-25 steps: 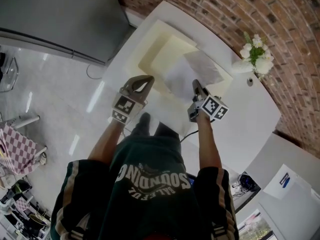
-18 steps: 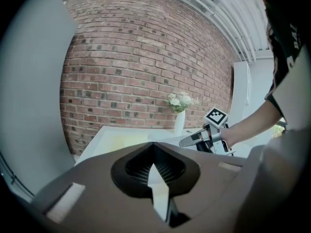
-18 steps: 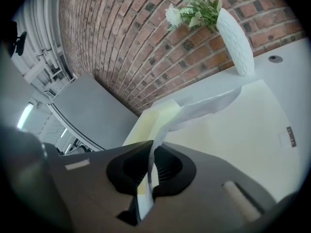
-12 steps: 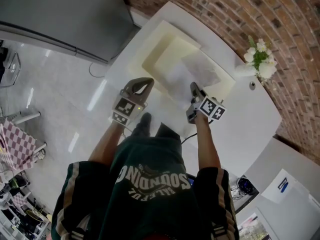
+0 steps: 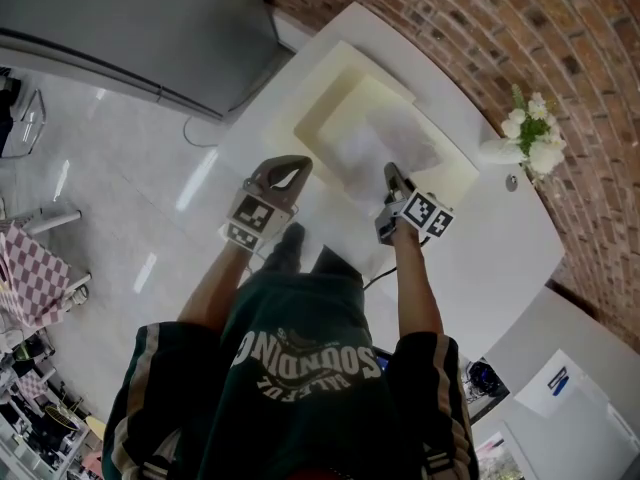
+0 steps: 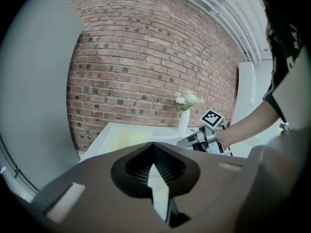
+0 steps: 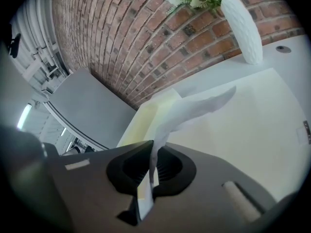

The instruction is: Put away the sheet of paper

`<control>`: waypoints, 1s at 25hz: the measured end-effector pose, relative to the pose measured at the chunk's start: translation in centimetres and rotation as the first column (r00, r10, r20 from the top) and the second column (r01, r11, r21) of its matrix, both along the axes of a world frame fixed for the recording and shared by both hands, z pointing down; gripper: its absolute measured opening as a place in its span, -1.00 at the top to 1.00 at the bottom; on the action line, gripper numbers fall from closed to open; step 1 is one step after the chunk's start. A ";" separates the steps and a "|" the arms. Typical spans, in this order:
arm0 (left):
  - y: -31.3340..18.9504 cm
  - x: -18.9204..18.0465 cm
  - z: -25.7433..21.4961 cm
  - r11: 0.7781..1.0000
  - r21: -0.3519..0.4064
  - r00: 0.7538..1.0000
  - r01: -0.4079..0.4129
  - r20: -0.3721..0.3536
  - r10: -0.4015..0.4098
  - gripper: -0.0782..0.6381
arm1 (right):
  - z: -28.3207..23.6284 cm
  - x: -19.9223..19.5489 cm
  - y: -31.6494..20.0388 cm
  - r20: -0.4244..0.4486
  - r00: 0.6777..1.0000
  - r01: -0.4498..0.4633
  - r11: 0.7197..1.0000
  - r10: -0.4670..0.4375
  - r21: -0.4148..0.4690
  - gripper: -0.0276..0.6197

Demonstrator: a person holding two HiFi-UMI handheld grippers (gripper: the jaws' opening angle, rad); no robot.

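**A:** Quick one, where's the paper (image 5: 388,140) right now?

**B:** It's in the right gripper (image 5: 390,172). The fingers (image 7: 167,169) are clamped on one edge of it. From there the sheet rises and curls away over the cream tray (image 5: 322,90). I can't tell whether its far end touches the tray or just hangs above it.

**A:** And the left gripper (image 5: 298,161)?

**B:** It's got nothing. The fingers (image 6: 171,167) are closed tip to tip with no paper between them. It hovers at the bench's (image 5: 485,243) near edge, just beside the tray's near corner and apart from the sheet. The right gripper is off to its right.

**A:** Anything else on there?

**B:** A white vase (image 5: 497,151) with pale flowers, over by the brick wall (image 5: 560,58). It's on the far side of the tray, well apart from both grippers.
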State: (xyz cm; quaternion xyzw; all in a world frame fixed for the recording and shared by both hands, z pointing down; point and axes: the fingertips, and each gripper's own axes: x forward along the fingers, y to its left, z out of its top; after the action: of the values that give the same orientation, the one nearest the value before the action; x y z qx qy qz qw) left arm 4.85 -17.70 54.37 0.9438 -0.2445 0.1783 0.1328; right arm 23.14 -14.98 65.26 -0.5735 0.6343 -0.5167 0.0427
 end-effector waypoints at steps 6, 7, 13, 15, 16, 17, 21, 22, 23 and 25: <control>-0.3 -0.1 0.3 1.000 -0.011 1.000 0.017 0.000 -0.017 0.75 | 0.4 -0.5 -1.6 0.007 1.000 0.021 1.000 -0.021 -0.008 0.91; -0.4 -0.1 0.3 1.000 -0.012 1.000 0.021 0.000 -0.021 0.75 | 0.4 -0.5 -1.9 0.007 1.000 0.025 1.000 -0.025 -0.009 0.91; -0.6 -0.5 0.4 0.999 -0.016 0.999 0.039 -0.003 -0.039 0.76 | 0.7 -1.4 -3.0 0.010 0.999 0.051 0.999 -0.051 -0.017 0.91; -0.6 -0.7 0.3 0.999 -0.014 0.999 0.046 -0.005 -0.046 0.75 | 0.9 -1.7 -3.4 0.008 0.998 0.060 0.998 -0.059 -0.023 0.91; -0.6 -0.8 0.3 0.999 -0.014 0.999 0.049 -0.006 -0.049 0.75 | 0.9 -1.8 -3.6 0.010 0.998 0.060 0.998 -0.060 -0.026 0.91; -0.6 -0.9 0.3 0.999 -0.015 0.999 0.052 -0.006 -0.052 0.75 | 1.0 -1.9 -3.8 0.014 0.998 0.058 0.998 -0.058 -0.028 0.91; -0.7 -1.4 0.4 0.998 -0.021 0.998 0.065 -0.004 -0.065 0.75 | 1.4 -2.4 -4.3 0.025 0.998 0.059 0.997 -0.058 -0.046 0.91; -0.7 -1.6 0.4 0.997 -0.022 0.998 0.068 -0.004 -0.068 0.75 | 1.6 -2.5 -4.4 0.028 0.998 0.059 0.997 -0.057 -0.050 0.91; -0.8 -1.7 0.4 0.997 -0.023 0.997 0.071 -0.003 -0.071 0.75 | 1.7 -2.6 -4.6 0.031 0.998 0.058 0.997 -0.056 -0.053 0.91; -0.8 -1.9 0.5 0.997 -0.026 0.997 0.076 -0.002 -0.076 0.75 | 1.9 -2.8 -4.8 0.036 0.998 0.056 0.997 -0.053 -0.060 0.91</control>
State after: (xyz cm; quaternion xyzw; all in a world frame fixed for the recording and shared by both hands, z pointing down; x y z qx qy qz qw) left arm 2.91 -18.47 54.88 0.9323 -0.2776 0.1747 0.1523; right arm 20.39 -19.78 67.21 -0.5480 0.6328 -0.5466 0.0220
